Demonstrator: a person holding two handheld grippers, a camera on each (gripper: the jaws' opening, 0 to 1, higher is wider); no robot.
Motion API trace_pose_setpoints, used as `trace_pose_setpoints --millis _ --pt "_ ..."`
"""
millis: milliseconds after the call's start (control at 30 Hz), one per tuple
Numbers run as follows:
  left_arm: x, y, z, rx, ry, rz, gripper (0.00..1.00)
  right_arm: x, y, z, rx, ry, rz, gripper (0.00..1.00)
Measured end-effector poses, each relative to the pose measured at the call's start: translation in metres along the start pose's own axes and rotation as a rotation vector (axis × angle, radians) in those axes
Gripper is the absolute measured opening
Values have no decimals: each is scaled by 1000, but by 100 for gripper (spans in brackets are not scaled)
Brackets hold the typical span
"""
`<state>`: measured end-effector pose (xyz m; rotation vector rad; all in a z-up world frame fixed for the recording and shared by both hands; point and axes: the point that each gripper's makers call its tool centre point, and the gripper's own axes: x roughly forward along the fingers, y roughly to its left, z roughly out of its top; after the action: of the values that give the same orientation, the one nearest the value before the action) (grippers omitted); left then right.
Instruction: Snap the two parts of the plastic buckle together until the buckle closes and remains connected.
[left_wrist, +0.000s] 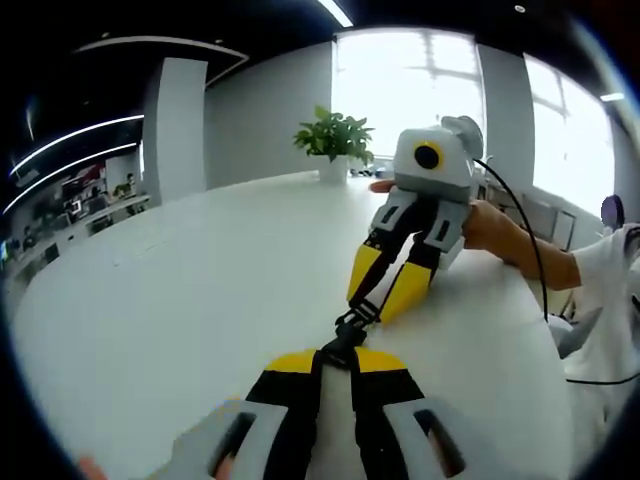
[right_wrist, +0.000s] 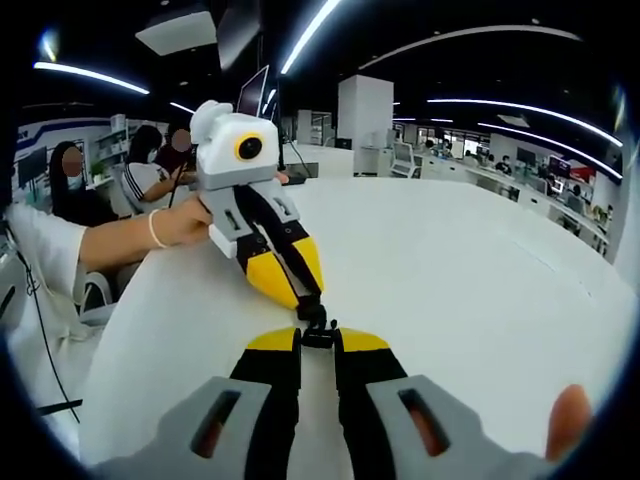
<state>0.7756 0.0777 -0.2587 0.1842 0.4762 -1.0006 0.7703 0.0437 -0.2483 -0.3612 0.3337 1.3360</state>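
A small black plastic buckle (left_wrist: 352, 328) hangs just above the white table (left_wrist: 200, 300), stretched between the two grippers. My left gripper (left_wrist: 335, 358) is shut on its near half, the yellow tips pinching it. The right gripper (left_wrist: 385, 300) comes in from the upper right and is shut on the far half. In the right gripper view, the right gripper (right_wrist: 318, 342) clamps the buckle (right_wrist: 318, 326) from below and the left gripper (right_wrist: 303, 285) holds it from above. The two halves meet in one line; whether they are latched is too small to tell.
A potted plant (left_wrist: 335, 140) stands at the table's far edge by the bright windows. A hand (left_wrist: 490, 225) and a black cable (left_wrist: 530, 250) follow the right gripper. Seated people (right_wrist: 150, 165) and a monitor (right_wrist: 252, 92) lie beyond the table (right_wrist: 450, 260).
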Motion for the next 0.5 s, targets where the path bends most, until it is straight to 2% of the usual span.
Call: trace_pose_setpoints --millis 233,500 --pt "0 -1 0 -3 -1 -4 11 -1 0 1 9 -9 0 13" --pt "0 -3 -1 -4 -2 -5 11 1 3 -3 6 10 11 13"
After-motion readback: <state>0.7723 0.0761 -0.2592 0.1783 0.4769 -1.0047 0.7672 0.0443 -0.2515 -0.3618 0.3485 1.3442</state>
